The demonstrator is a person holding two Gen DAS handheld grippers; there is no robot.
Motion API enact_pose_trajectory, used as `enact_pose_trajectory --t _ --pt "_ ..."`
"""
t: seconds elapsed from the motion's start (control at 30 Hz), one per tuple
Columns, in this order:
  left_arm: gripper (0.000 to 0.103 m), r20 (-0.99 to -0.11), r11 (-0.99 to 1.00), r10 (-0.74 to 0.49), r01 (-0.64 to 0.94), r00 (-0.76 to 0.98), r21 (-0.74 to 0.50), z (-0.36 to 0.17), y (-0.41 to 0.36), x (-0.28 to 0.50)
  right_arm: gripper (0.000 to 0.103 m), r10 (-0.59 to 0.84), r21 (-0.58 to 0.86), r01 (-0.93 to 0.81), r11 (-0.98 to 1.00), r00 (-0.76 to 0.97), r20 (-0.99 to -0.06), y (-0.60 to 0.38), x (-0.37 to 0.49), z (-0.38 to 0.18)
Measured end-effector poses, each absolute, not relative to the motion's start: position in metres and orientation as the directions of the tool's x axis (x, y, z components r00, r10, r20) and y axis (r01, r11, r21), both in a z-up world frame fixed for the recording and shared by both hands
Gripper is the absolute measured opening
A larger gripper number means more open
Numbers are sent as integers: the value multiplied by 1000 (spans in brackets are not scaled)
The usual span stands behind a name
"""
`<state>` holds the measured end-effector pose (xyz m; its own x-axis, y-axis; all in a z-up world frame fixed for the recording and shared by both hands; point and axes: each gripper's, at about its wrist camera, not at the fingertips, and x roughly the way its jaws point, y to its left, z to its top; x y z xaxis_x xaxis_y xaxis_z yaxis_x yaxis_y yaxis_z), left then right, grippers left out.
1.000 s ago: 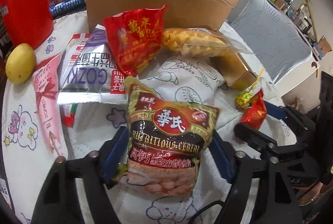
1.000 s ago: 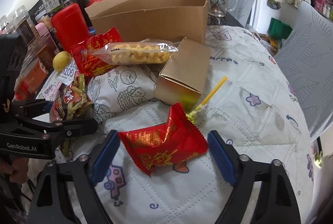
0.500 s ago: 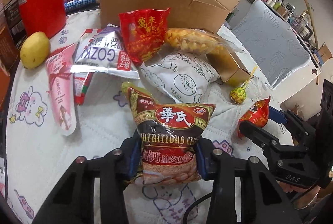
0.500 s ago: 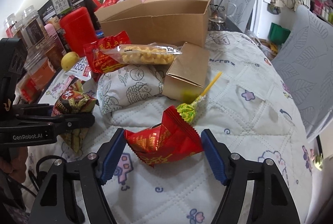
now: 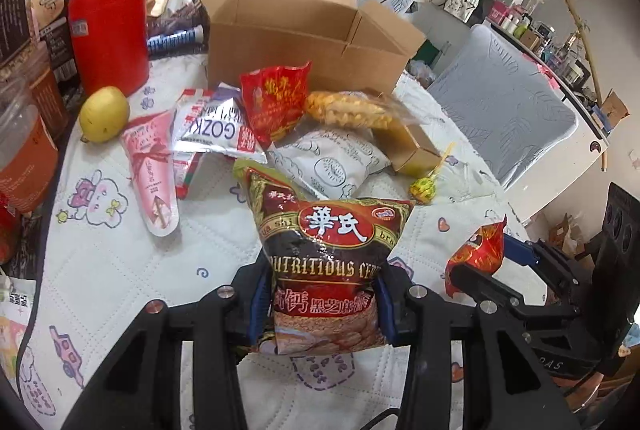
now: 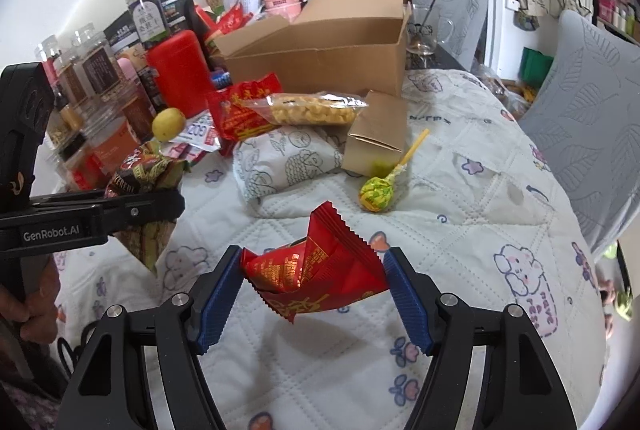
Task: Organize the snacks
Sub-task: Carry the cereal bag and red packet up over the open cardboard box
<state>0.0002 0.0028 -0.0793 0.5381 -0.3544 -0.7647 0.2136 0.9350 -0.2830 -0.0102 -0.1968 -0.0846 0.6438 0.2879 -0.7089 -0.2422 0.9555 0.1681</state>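
My left gripper (image 5: 320,294) is shut on a dark red cereal bag (image 5: 332,242), its blue pads squeezing the bag's lower half, and the bag hangs clear of the quilted tablecloth (image 5: 120,270). My right gripper (image 6: 314,286) is shut on a crumpled red snack packet (image 6: 316,266), also held above the cloth. The left wrist view shows that red snack packet (image 5: 480,250) low at the right. An open cardboard box (image 5: 304,42) stands at the back of the table, beyond both grippers.
Between me and the box lie a lollipop (image 6: 376,192), a small gold box (image 6: 376,134), a bag of yellow puffs (image 6: 312,110), a white pouch (image 6: 288,158), a red packet (image 5: 276,98) and a silver packet (image 5: 216,130). A red canister (image 5: 108,30), a lemon (image 5: 104,108) and jars (image 6: 92,70) crowd the left.
Both grippers went from open around their packets to shut on them. Each then lifted its packet off the cloth and drew back from the pile.
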Motion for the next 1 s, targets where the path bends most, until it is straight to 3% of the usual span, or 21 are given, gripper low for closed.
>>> enact_pose_trajectory --t 0.5,1.0 --pt "43 -661 944 -330 245 674 -221 -21 3 2 72 335 135 -319 938 737 -587 -190 -13 -20" --pt "43 -560 953 -298 270 773 -136 33 -1 51 72 353 87 -360 929 790 -501 -183 41 30"
